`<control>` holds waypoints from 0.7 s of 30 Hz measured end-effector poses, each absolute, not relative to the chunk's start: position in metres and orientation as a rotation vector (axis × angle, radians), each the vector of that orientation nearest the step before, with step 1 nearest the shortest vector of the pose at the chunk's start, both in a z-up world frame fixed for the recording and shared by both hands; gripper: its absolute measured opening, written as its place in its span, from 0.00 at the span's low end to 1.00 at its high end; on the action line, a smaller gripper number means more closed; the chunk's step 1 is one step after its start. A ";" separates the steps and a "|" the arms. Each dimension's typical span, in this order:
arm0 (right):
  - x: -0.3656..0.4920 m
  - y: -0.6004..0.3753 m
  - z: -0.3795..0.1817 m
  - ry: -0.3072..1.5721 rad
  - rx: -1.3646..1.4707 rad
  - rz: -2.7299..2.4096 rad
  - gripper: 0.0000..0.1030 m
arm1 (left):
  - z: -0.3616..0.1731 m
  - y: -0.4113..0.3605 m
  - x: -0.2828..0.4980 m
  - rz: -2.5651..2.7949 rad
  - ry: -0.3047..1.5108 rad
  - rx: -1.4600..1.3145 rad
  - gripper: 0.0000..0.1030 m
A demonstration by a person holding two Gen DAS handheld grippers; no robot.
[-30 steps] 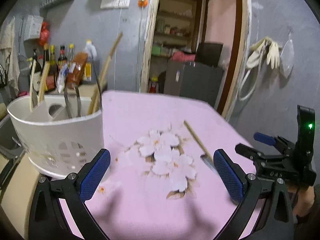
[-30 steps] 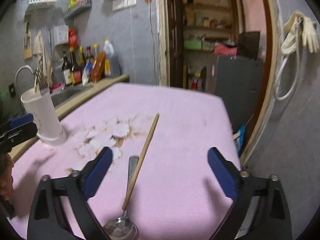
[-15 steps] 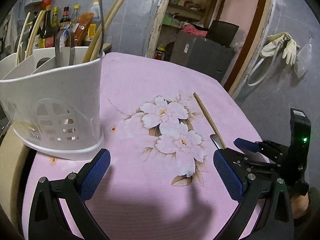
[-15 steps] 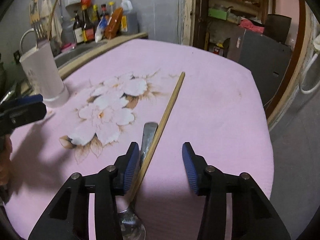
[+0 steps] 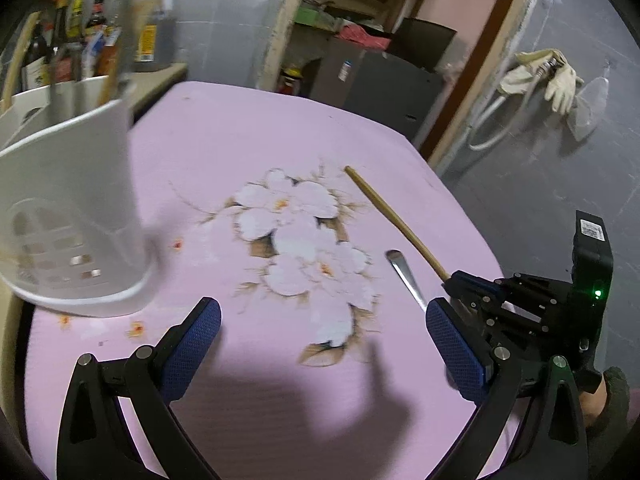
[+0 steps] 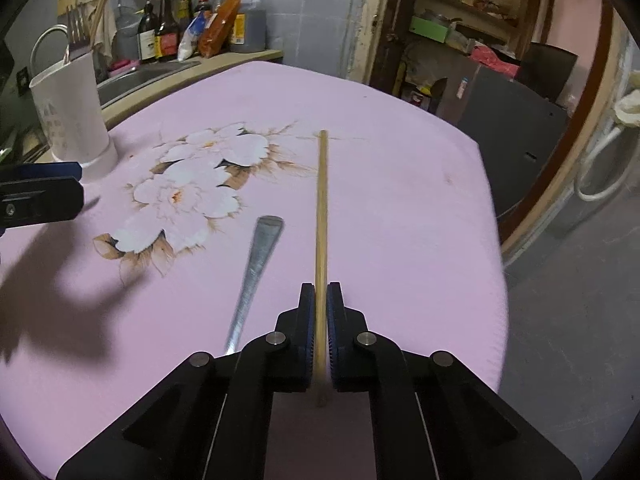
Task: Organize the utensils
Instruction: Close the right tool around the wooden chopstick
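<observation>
Gripping: right gripper (image 6: 319, 312) jaws clamped on the chopstick (image 6: 321, 200), near the worktop (image 6: 420, 240) right edge.
Left gripper (image 5: 322, 340): jaws wide apart above bare cloth.
Spoon (image 6: 256, 264): flat, just left of the chopstick.
Holder (image 5: 68, 216): white, utensils inside, far left edge.

A grey tiled wall (image 6: 320, 12) stood behind a table covered in a pink cloth (image 6: 400, 220) printed with white flowers (image 6: 192, 184). Sauce bottles (image 6: 176, 20) lined a counter (image 6: 192, 68) on the left beside a sink (image 6: 136, 76). An open doorway (image 5: 360, 20) showed cluttered shelves (image 6: 460, 0) and a dark cabinet (image 5: 384, 80). Pale gloves (image 5: 560, 76) hung on the right-hand wall above a grey floor (image 6: 568, 320).
</observation>
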State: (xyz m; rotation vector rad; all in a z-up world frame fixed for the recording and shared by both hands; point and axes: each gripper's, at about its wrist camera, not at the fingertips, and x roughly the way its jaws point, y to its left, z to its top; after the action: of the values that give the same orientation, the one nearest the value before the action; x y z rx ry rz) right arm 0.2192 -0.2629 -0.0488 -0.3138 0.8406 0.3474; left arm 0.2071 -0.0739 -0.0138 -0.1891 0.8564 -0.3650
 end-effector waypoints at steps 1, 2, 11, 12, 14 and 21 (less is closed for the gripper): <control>0.216 -0.268 -0.047 0.838 -0.312 0.339 0.03 | -0.013 -0.077 0.208 -0.374 0.860 -0.187 0.97; 0.213 -0.272 -0.045 0.838 -0.315 0.325 0.03 | -0.013 -0.082 0.208 -0.392 0.866 -0.179 0.97; 0.187 -0.317 -0.038 0.865 -0.255 0.276 0.03 | -0.027 -0.130 0.223 -0.538 0.973 -0.106 0.57; 0.186 -0.319 -0.037 0.865 -0.241 0.283 0.04 | -0.029 -0.136 0.227 -0.560 0.995 -0.107 0.52; 0.186 -0.325 -0.036 0.863 -0.205 0.301 0.07 | -0.033 -0.144 0.233 -0.588 1.034 -0.124 0.39; 0.204 -0.329 -0.029 0.836 -0.169 0.323 0.13 | -0.041 -0.158 0.257 -0.599 1.113 -0.149 0.25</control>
State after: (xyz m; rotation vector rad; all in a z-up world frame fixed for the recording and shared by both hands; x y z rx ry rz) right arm 0.2036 -0.3289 -0.0290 -0.1689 0.8358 0.3234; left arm 0.2573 -0.1577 -0.0412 -0.1493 1.1128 -0.5995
